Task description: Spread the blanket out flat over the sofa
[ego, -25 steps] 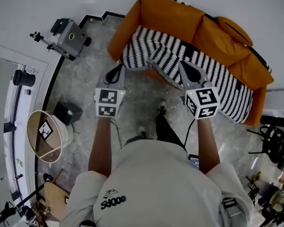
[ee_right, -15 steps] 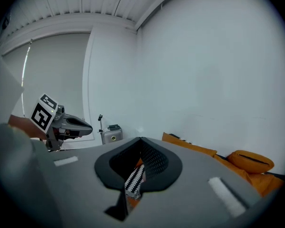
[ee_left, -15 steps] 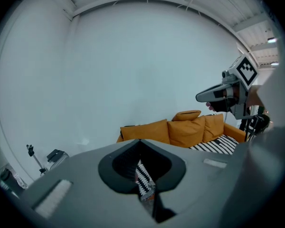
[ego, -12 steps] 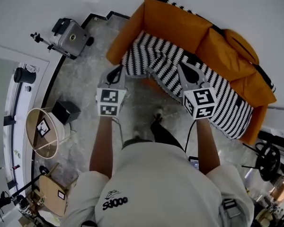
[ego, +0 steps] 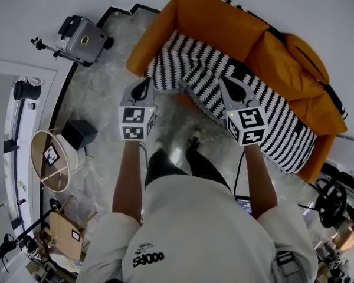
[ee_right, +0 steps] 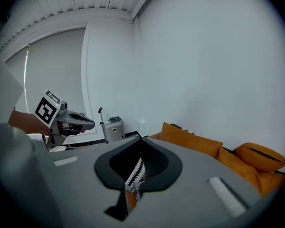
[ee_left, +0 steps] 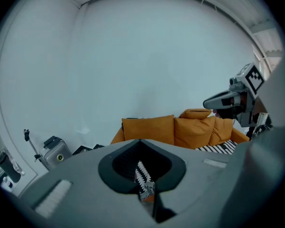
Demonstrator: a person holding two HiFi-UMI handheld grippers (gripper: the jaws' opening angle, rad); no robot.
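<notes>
The orange sofa [ego: 224,25] stands against the white wall, its back cushions bare. The black-and-white zigzag blanket [ego: 271,111] lies across the seat from the left armrest to the far right end. Its near edge hangs over the seat front and is rumpled between the two grips.

The left gripper [ego: 144,84] has its jaws closed tight on a fold of that near edge by the left armrest; the left gripper view shows the patterned cloth pinched between them. The right gripper [ego: 228,82] is clamped the same way on the edge further along, near the seat's middle.

On the floor to the left sit a silver hard case [ego: 79,37], a round pale bin [ego: 40,175] with a square-marker card [ego: 49,155] inside, and a small black box [ego: 78,133].
</notes>
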